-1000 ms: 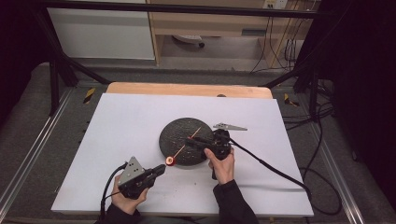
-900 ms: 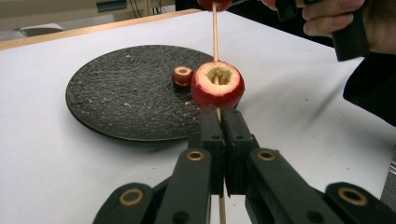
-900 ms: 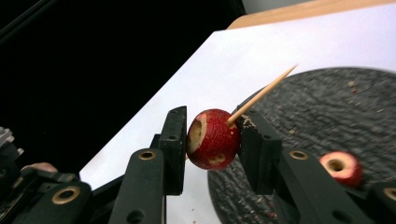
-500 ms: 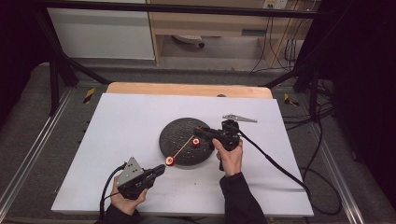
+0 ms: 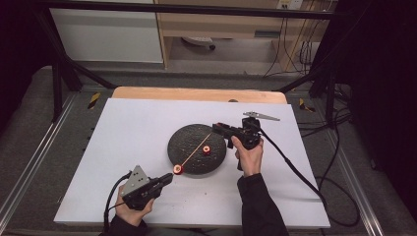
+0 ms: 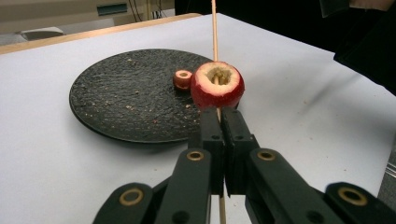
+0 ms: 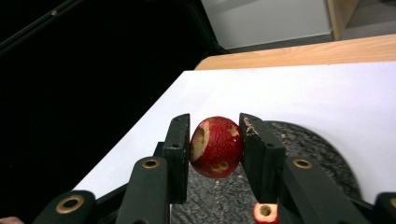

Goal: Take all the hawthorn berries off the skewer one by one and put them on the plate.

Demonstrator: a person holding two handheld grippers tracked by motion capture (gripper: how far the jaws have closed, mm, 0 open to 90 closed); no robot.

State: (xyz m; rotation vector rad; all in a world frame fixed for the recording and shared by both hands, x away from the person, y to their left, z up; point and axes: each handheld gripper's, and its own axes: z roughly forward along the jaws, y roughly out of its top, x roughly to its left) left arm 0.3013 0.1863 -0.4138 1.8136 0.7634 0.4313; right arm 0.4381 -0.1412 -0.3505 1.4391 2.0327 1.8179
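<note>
A thin wooden skewer (image 5: 196, 147) slants across the black round plate (image 5: 189, 140). My left gripper (image 5: 168, 178) is shut on its near end, beside the plate's front edge. One cored red fruit (image 6: 217, 85) is threaded on the skewer just past the left gripper's (image 6: 222, 113) jaws. A small red cored piece (image 5: 206, 150) lies on the plate (image 6: 121, 107). My right gripper (image 5: 217, 127) hovers at the plate's far right rim, close to the skewer's far tip. In the right gripper view the gripper (image 7: 215, 120) is shut on a second red fruit (image 7: 216, 147).
The plate (image 7: 322, 149) rests on a white sheet (image 5: 137, 128) over a wooden table (image 5: 196, 93). Crumbs dot the plate. Cables trail from both grippers, the right one across the sheet (image 5: 290, 167). Black frame legs and floor cables surround the table.
My right gripper has moved away from the plate's middle toward its far right rim. The small red piece now lies apart from it on the plate. The left gripper has stayed put.
</note>
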